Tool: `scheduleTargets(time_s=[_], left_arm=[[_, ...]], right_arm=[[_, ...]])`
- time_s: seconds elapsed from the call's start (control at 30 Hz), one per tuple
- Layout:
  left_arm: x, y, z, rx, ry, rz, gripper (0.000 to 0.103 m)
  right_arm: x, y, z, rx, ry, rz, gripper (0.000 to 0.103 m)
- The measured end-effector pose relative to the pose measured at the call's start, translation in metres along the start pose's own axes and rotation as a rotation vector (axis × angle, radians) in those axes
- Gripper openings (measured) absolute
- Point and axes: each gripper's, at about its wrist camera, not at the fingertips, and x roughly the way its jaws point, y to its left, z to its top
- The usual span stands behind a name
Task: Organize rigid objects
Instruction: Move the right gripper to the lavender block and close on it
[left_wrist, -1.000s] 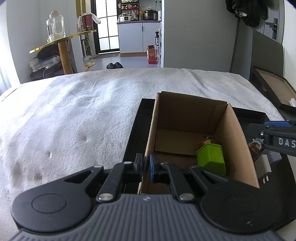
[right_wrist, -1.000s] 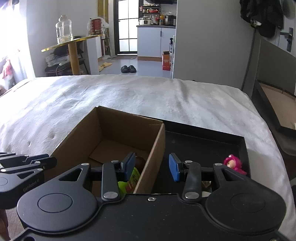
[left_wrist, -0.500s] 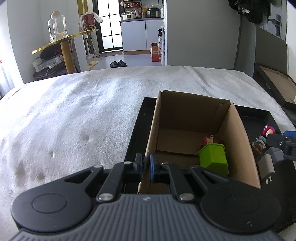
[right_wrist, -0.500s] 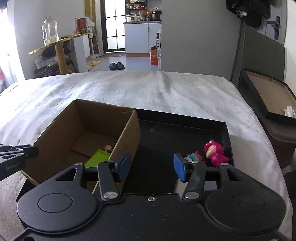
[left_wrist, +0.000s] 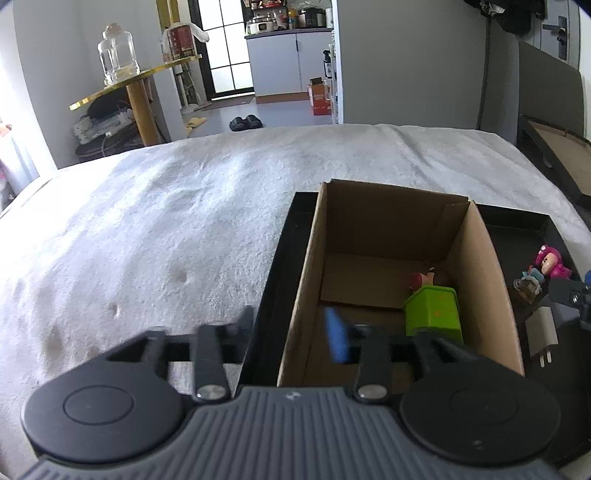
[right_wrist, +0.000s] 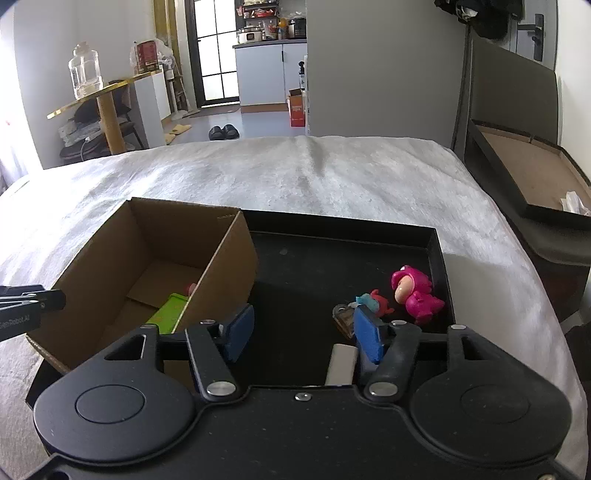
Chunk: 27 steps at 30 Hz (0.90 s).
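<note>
Left gripper (left_wrist: 291, 332) fingers motion-blurred, small toy (left_wrist: 421, 279) half-hidden behind green box (left_wrist: 434, 314) (unidentifiable) — white charger (right_wrist: 341, 363) partly covered.

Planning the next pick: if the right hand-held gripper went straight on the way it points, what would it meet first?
Probably the bare floor of the black tray; the right hand-held gripper, jaws just opened and empty, aims between the cardboard box and the pink figurine.

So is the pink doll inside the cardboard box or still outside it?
Outside. The pink doll lies on the black tray, to the right of the cardboard box, beside the other small toys there.
</note>
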Motion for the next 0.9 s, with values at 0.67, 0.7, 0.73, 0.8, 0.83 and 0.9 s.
scheduleTargets(time_s=[0.67, 0.7, 0.73, 0.8, 0.83, 0.9], left_arm=[[-0.003, -0.023, 0.007, 0.061, -0.032, 0.078, 0.086], [-0.002, -0.024, 0.008, 0.064, -0.033, 0.081, 0.086], [-0.002, -0.024, 0.008, 0.067, -0.033, 0.084, 0.086], [-0.002, -0.025, 0.009, 0.072, -0.034, 0.091, 0.087], [-0.002, -0.026, 0.009, 0.074, -0.035, 0.094, 0.087], [-0.002, -0.027, 0.009, 0.080, -0.035, 0.098, 0.087]], right_arm=[[0.007, -0.038, -0.021, 0.027, 0.050, -0.024, 0.069], [0.008, -0.040, -0.022, 0.031, 0.048, -0.027, 0.068], [0.009, -0.042, -0.023, 0.034, 0.048, -0.032, 0.067], [0.013, -0.047, -0.024, 0.038, 0.048, -0.045, 0.062], [0.015, -0.050, -0.024, 0.039, 0.051, -0.050, 0.062], [0.020, -0.055, -0.024, 0.045, 0.059, -0.051, 0.061]])
